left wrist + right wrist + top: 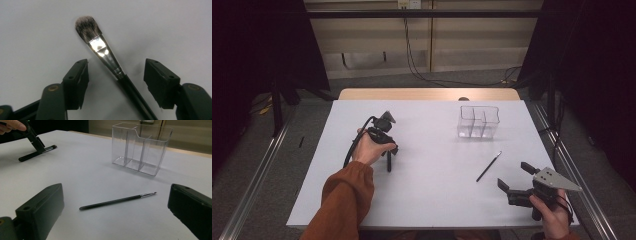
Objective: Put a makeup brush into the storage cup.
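Left gripper jaws part-open astride a flat brush, pads clear of it, soft bristles and shiny ferrule at frame centre, right gripper jaws wide, thin liner brush and clear plastic organizer ahead on matte white table.

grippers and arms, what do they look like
The left gripper and right gripper are black, with blocky two-jaw fingers. A black cable loops from the left one. The right carries a grey three-cornered plate. The left sleeve is rust-orange.
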The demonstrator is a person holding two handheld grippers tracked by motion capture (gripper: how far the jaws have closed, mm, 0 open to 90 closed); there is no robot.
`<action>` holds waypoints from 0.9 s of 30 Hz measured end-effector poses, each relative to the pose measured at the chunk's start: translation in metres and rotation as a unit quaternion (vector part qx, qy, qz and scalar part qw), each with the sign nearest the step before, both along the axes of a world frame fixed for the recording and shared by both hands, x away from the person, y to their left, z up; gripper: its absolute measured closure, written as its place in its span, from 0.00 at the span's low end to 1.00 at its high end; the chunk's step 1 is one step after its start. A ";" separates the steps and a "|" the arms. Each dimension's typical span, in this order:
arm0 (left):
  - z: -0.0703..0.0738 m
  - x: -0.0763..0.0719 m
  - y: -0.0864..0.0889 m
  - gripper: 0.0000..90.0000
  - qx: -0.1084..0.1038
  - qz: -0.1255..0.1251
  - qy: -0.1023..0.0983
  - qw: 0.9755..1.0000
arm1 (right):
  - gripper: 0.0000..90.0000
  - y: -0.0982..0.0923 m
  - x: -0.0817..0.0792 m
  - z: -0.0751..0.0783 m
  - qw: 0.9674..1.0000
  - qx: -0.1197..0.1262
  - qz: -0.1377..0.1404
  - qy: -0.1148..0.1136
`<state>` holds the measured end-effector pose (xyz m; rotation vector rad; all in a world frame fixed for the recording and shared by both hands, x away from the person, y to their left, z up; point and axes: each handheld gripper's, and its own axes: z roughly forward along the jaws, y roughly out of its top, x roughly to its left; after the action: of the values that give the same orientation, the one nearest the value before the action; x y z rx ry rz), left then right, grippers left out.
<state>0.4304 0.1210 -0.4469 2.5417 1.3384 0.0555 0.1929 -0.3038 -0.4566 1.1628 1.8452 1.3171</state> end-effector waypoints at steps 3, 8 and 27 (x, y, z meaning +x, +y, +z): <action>-0.002 -0.001 -0.004 0.47 0.015 0.002 0.002 1.000 | 0.00 0.000 0.000 0.000 1.000 0.000 0.001 0.000; -0.002 0.000 -0.011 0.50 0.045 0.013 0.000 0.999 | 0.00 0.000 0.000 0.000 1.000 -0.001 0.001 0.001; -0.002 0.008 -0.015 0.61 0.060 0.062 0.036 0.996 | 0.00 0.000 0.000 -0.001 1.000 -0.002 0.003 0.006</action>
<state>0.4388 0.1062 -0.4492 2.5772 1.5631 0.0704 0.1927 -0.3034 -0.4576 1.1670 1.8590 1.3126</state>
